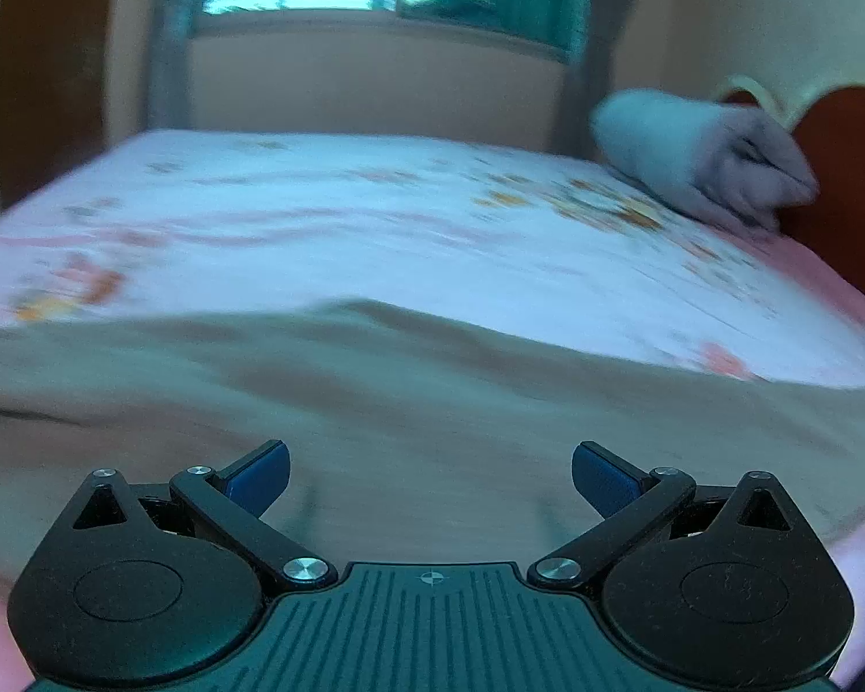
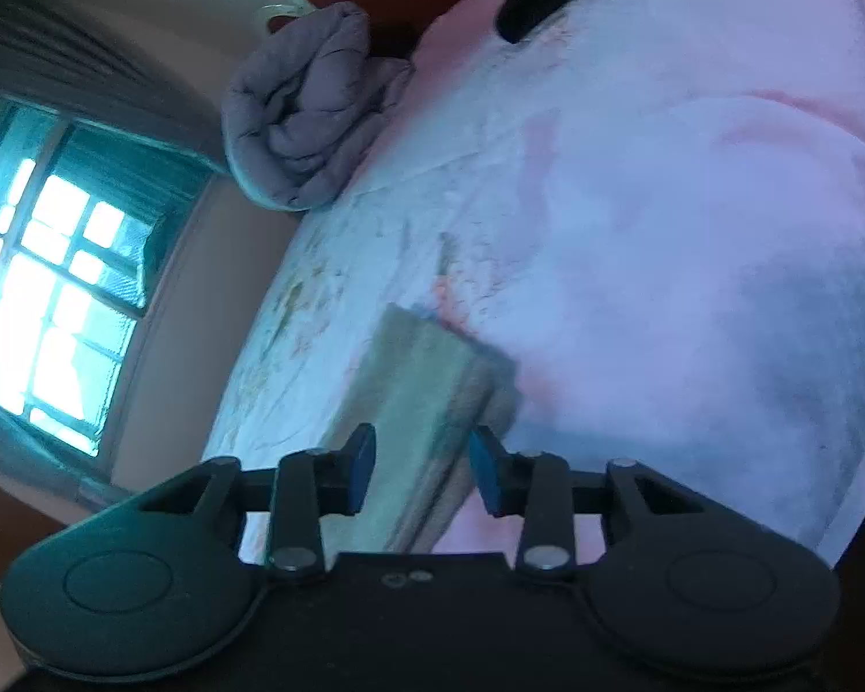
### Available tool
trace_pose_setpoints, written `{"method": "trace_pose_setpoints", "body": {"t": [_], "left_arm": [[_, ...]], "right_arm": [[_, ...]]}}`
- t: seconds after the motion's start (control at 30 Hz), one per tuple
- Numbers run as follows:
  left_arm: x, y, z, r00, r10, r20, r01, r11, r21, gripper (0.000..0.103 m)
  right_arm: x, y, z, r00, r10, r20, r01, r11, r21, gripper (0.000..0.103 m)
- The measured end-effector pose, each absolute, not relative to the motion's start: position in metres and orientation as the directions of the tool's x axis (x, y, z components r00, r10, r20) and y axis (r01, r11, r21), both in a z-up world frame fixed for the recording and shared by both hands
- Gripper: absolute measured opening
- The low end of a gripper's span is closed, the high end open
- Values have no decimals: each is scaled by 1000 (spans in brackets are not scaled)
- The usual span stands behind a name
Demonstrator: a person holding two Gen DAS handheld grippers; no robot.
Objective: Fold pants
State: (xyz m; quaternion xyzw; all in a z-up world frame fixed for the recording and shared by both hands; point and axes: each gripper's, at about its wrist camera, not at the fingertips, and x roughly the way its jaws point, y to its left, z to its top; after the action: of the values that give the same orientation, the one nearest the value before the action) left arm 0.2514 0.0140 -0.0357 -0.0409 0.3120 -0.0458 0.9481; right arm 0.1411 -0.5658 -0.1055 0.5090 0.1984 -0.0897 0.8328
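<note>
Khaki cloth fills the lower half of the left wrist view: the tan woven pants (image 1: 409, 403) lie spread flat across the near edge of the bed with its white floral sheet (image 1: 375, 219), their far hem running roughly parallel to that edge. The left gripper (image 1: 431, 476) hovers low over the fabric with its blue-padded fingers (image 1: 259, 478) wide apart and nothing between them. A rolled grey blanket (image 1: 703, 155) sits at the far right corner against the orange headboard (image 1: 847, 173), well apart from the pants. From the right wrist view, tilted steeply, the pants (image 2: 427, 398) show as a narrow strip with layered edges, seemingly a leg end or an already doubled section, lying on the sheet (image 2: 663, 230) near its edge. The right gripper (image 2: 422, 470) straddles this strip with its pads apart on either side, not closed on the cloth. The same grey blanket (image 2: 305, 109) lies toward the far corner. The garment looks light, limp and non-slippery; it will likely sag and crease when lifted, so pinching through all layers at the hem or waistband corners seems the safest hold.
</note>
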Motion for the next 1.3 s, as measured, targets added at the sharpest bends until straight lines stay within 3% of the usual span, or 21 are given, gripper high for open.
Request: {"method": "trace_pose_setpoints", "body": {"t": [0.17,0.3,0.37,0.4,0.53,0.63,0.73,1.1,1.3], "left_arm": [[254,-59,-55,762,-194,-618,122,980,-156,103],[246,-109,-61,743,-207,-637,176,978,-113,103],[244,-124,-62,731,-211,-649,189,976,-104,103],[246,-128,-63,724,-217,-655,193,975,-110,103],[247,-130,-64,717,-212,-665,198,975,-98,103],[248,-127,-63,715,-209,-667,196,976,-96,103],[253,-124,-63,716,-218,-663,195,975,-110,103],[254,-135,-67,709,-242,-662,220,968,-119,103],[253,-134,-67,705,-242,-667,225,968,-114,103]], "right_arm": [[141,-574,-120,907,76,-415,357,388,850,27],[149,-576,-128,904,108,-413,361,322,875,31],[154,-576,-126,888,100,-449,394,339,854,20],[152,-575,-126,874,88,-477,421,353,836,9],[140,-579,-135,878,122,-463,390,378,839,5],[134,-589,-143,890,163,-425,370,284,884,11],[119,-592,-129,904,80,-421,389,258,884,19],[140,-588,-123,918,128,-376,339,242,909,17],[146,-587,-129,902,141,-408,366,254,895,0]]}}
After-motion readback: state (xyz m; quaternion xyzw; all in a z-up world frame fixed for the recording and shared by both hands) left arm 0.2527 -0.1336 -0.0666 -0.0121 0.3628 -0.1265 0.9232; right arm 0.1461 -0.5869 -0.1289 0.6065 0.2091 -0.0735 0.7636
